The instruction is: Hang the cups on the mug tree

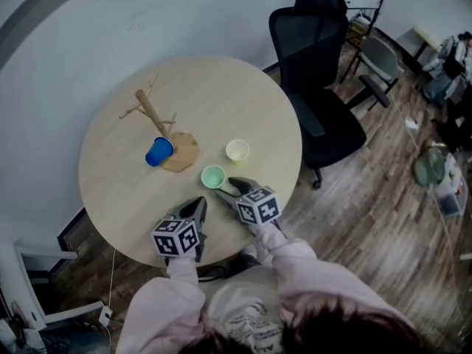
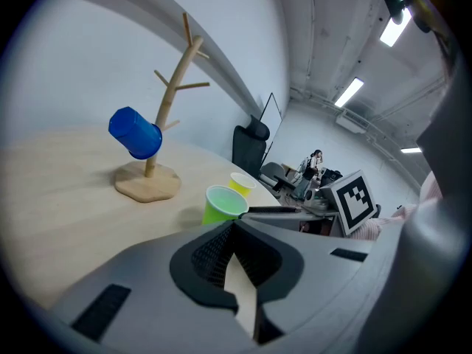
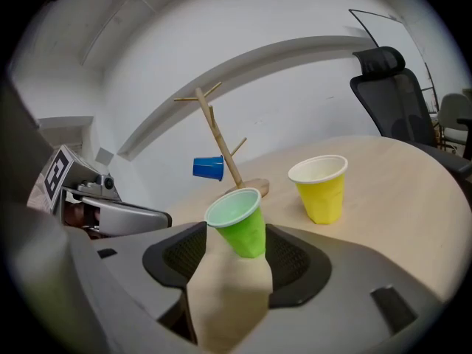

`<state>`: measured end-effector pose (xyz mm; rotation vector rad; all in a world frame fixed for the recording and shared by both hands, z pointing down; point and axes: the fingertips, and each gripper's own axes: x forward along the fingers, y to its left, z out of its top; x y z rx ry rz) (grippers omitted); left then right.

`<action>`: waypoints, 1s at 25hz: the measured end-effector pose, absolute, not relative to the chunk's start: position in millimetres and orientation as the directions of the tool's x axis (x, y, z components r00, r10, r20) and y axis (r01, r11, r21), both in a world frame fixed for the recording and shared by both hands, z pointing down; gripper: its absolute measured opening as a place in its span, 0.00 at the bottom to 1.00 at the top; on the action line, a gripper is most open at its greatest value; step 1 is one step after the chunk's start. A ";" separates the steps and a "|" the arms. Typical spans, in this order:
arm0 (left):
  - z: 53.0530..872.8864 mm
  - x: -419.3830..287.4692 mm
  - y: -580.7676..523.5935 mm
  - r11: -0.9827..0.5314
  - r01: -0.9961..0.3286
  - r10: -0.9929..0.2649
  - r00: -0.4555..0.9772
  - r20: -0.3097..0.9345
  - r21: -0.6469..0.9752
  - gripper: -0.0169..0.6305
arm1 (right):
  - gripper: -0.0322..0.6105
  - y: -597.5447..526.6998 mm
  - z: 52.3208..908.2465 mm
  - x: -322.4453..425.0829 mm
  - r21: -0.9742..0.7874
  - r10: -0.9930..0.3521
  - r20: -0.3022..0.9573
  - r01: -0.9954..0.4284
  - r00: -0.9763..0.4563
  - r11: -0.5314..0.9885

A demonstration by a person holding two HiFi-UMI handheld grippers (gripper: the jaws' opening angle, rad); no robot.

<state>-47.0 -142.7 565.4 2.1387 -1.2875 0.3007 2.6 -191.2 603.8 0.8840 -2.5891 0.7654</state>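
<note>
A wooden mug tree [image 1: 151,113] stands at the left of the round table [image 1: 125,198], with a blue cup [image 1: 158,152] hanging low on it. A yellow cup [image 1: 237,150] and a green cup [image 1: 213,176] stand upright nearer me. My right gripper [image 1: 227,186] is open just behind the green cup. In the right gripper view the green cup [image 3: 240,223] sits between the spread jaws, and a gap shows on each side. My left gripper [image 1: 200,206] lies by the table's near edge, shut and empty. Its view shows the green cup [image 2: 223,203] ahead.
A black office chair [image 1: 317,87] stands close to the table's right edge, with a grey chair [image 1: 380,57] behind it. A white wall curves along the far side. Clutter lies on the wooden floor at the far right [image 1: 435,168].
</note>
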 end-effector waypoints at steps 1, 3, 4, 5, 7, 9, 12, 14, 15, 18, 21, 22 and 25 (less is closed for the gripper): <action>566.6 -49.8 -142.8 -0.333 -0.859 -0.716 0.498 0.489 0.388 0.03 | 0.48 -192.7 605.6 0.0 -0.380 -0.477 0.436 -0.637 -0.763 0.671; 568.4 -57.4 -144.1 -0.323 -0.861 -0.716 0.494 0.494 0.392 0.03 | 0.55 -194.4 611.5 -4.2 -0.359 -0.481 0.448 -0.645 -0.753 0.675; 568.7 -61.8 -145.3 -0.316 -0.862 -0.718 0.490 0.494 0.396 0.03 | 0.56 -194.8 614.1 -5.9 -0.352 -0.485 0.451 -0.649 -0.749 0.674; 568.4 -66.1 -146.8 -0.310 -0.863 -0.721 0.487 0.493 0.399 0.03 | 0.56 -195.2 615.5 -8.0 -0.350 -0.489 0.450 -0.652 -0.747 0.672; 568.1 -71.0 -149.8 -0.305 -0.861 -0.722 0.487 0.492 0.406 0.03 | 0.56 -197.6 615.3 -12.8 -0.353 -0.497 0.441 -0.654 -0.747 0.670; 570.4 -68.4 -151.4 -0.319 -0.854 -0.709 0.502 0.495 0.410 0.03 | 0.56 -202.3 616.1 -15.4 -0.347 -0.500 0.439 -0.655 -0.746 0.671; 575.1 -70.3 -153.6 -0.318 -0.844 -0.698 0.517 0.496 0.432 0.03 | 0.58 -206.7 619.7 -21.5 -0.328 -0.502 0.452 -0.660 -0.738 0.676; 575.6 -74.0 -156.4 -0.310 -0.841 -0.701 0.517 0.491 0.443 0.03 | 0.59 -208.2 621.9 -24.9 -0.317 -0.502 0.459 -0.663 -0.733 0.679; 575.3 -75.1 -158.0 -0.310 -0.841 -0.702 0.518 0.489 0.444 0.03 | 0.60 -209.1 623.0 -26.2 -0.315 -0.501 0.462 -0.663 -0.732 0.679; 574.9 -74.1 -161.8 -0.322 -0.837 -0.696 0.527 0.489 0.443 0.03 | 0.63 -211.7 624.5 -29.0 -0.306 -0.501 0.463 -0.663 -0.731 0.683; 576.6 -74.9 -164.1 -0.330 -0.835 -0.688 0.532 0.493 0.441 0.03 | 0.63 -214.5 624.7 -33.2 -0.300 -0.504 0.460 -0.663 -0.731 0.686; 576.9 -76.1 -164.9 -0.330 -0.834 -0.688 0.533 0.493 0.442 0.03 | 0.63 -215.5 624.8 -34.6 -0.300 -0.505 0.460 -0.663 -0.730 0.686; 576.8 -80.7 -166.8 -0.326 -0.834 -0.691 0.531 0.490 0.445 0.03 | 0.63 -218.2 624.8 -37.7 -0.295 -0.509 0.459 -0.665 -0.728 0.686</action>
